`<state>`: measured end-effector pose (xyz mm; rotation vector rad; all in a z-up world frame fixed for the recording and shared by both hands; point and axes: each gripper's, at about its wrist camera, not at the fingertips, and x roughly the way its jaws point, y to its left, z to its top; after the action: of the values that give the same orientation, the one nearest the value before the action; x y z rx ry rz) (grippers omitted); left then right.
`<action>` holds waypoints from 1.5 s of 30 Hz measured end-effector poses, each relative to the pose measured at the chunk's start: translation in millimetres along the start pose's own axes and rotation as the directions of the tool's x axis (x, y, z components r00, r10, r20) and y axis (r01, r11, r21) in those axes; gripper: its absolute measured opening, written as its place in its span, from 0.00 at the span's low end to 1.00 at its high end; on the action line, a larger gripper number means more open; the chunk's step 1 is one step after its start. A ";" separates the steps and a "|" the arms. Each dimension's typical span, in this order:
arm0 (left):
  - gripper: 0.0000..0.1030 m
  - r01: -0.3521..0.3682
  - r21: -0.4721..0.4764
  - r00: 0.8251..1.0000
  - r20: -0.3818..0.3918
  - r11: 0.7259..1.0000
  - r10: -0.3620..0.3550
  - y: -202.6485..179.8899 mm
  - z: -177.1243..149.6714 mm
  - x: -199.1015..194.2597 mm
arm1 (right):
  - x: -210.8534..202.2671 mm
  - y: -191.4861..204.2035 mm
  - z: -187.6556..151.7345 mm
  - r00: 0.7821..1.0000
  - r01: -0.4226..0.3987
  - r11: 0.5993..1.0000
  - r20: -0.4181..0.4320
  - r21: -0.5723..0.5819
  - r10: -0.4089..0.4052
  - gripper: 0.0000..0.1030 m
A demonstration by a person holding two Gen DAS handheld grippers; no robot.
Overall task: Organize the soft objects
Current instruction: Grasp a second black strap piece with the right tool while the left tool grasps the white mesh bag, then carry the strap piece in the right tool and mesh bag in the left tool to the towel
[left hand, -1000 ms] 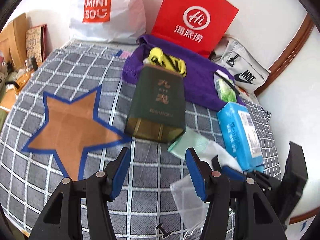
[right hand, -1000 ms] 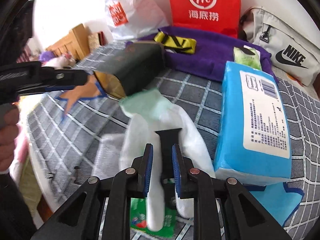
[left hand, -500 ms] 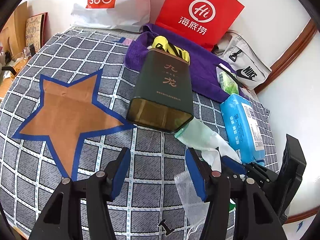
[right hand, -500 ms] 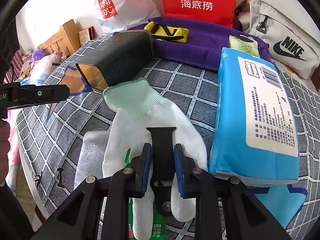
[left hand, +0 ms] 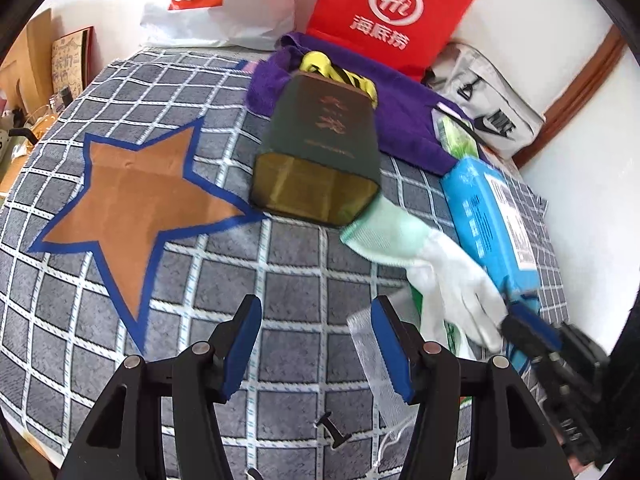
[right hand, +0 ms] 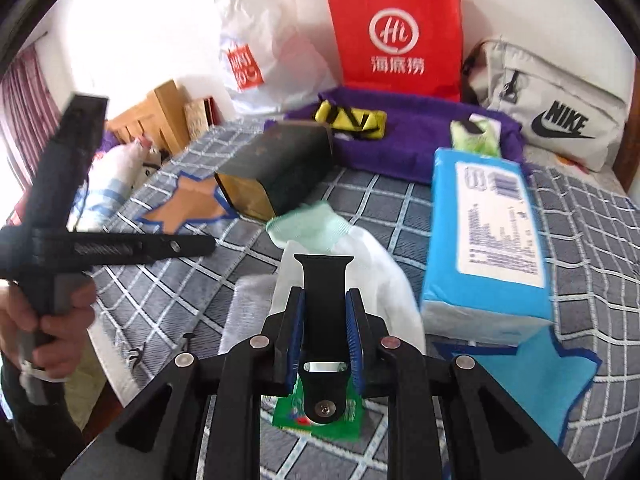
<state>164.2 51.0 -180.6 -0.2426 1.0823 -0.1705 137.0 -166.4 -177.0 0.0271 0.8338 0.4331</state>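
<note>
Right tool [right hand: 323, 312] pinches a black strap [right hand: 325, 300], now lifted clear of the white glove [right hand: 360, 264] on the bed [left hand: 280, 272]; my left tool [left hand: 316, 344] hovers spread, so the glove awaits sorting.

White wall [right hand: 140, 32] running behind bed, daylight glaring on it from left. Grey checked bedspread [left hand: 280, 280] covering bed, orange star patch [left hand: 132, 196] and blue star patch [right hand: 560, 372] lying flat on it. Brown wooden trim [left hand: 576, 92] running diagonally along wall at right. Wooden furniture [right hand: 160, 116] standing beyond bed's far left corner. Striped red curtain [right hand: 20, 112] hanging at left edge, window itself not showing.
</note>
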 end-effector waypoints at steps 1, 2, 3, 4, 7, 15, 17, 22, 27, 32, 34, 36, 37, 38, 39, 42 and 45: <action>0.53 -0.002 0.011 1.000 -0.008 1.000 0.002 -3.6 -3.2 1.9 | -5.0 -2.2 -1.0 1.000 0.001 1.000 0.007 0.007 -0.001 0.20; 0.53 -0.003 0.019 1.000 -0.014 1.000 0.003 -6.7 -5.8 3.7 | -10.5 -4.6 -3.0 1.000 0.004 1.000 0.014 0.015 -0.004 0.20; 0.53 -0.002 0.026 1.000 -0.018 1.000 0.003 -9.5 -7.9 5.3 | -17.8 -8.0 -5.8 1.000 0.009 1.000 0.022 0.025 -0.010 0.20; 0.53 -0.001 0.037 1.000 -0.024 0.999 0.002 -13.5 -11.1 7.4 | -22.9 -11.0 -7.9 0.999 0.015 0.999 0.028 0.031 -0.016 0.20; 0.53 -0.006 0.086 0.999 -0.034 0.996 0.009 -26.3 -20.7 13.7 | -41.3 -25.7 -18.0 0.998 0.047 0.997 0.045 0.058 -0.049 0.20; 0.53 -0.115 0.245 0.993 0.004 0.963 0.117 -62.5 -36.6 32.0 | -52.4 -67.7 -52.3 0.993 0.119 0.983 0.005 0.141 -0.121 0.20; 0.55 -0.142 0.276 0.990 0.016 0.951 0.143 -69.2 -35.5 36.0 | -48.7 -75.0 -60.6 0.994 0.113 0.980 -0.011 0.165 -0.112 0.20; 0.54 -0.184 0.370 0.983 0.057 0.911 0.176 -86.8 -37.9 42.6 | -35.6 -81.3 -71.7 0.995 0.096 0.975 -0.030 0.199 -0.092 0.20; 0.30 -0.150 0.376 0.989 0.070 0.914 0.134 -87.8 -40.9 39.3 | -13.7 -82.2 -73.0 0.993 0.111 0.973 -0.073 0.200 -0.098 0.20; 0.08 -0.123 0.313 0.992 0.055 0.942 0.112 -76.7 -39.0 34.2 | -9.7 -78.7 -74.4 0.992 0.111 0.977 -0.080 0.180 -0.098 0.27; 0.08 -0.113 0.301 0.994 0.044 0.947 0.104 -73.3 -38.9 32.8 | -12.2 -79.3 -76.0 0.992 0.104 0.977 -0.087 0.189 -0.089 0.32; 0.08 -0.108 0.280 0.994 0.038 0.954 0.101 -67.2 -40.0 28.3 | -14.4 -79.3 -78.4 0.994 0.085 0.974 -0.088 0.209 -0.068 0.38; 0.08 -0.106 0.271 0.994 0.037 0.957 0.100 -64.3 -40.0 27.5 | -14.5 -78.1 -78.9 0.994 0.083 0.973 -0.085 0.214 -0.066 0.40; 0.08 -0.107 0.260 0.994 0.036 0.960 0.101 -60.6 -40.1 25.8 | -13.7 -75.7 -79.5 0.994 0.094 0.973 -0.082 0.209 -0.078 0.40; 0.08 -0.109 0.247 0.994 0.038 0.963 0.103 -56.3 -40.3 23.9 | -12.1 -71.4 -80.8 0.992 0.112 0.976 -0.076 0.189 -0.100 0.40; 0.08 -0.108 0.188 0.994 0.037 0.976 0.103 -38.2 -41.8 14.8 | -9.1 -62.3 -81.1 0.986 0.163 0.977 -0.062 0.140 -0.156 0.34; 0.08 -0.071 0.144 0.997 0.026 0.987 0.068 -24.3 -45.0 3.7 | -9.1 -63.3 -80.1 0.977 0.212 0.968 -0.062 0.135 -0.206 0.20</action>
<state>125.5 21.7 -197.2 -0.0764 1.0503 -0.1829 96.7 -239.2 -236.9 0.0594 0.9028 0.1759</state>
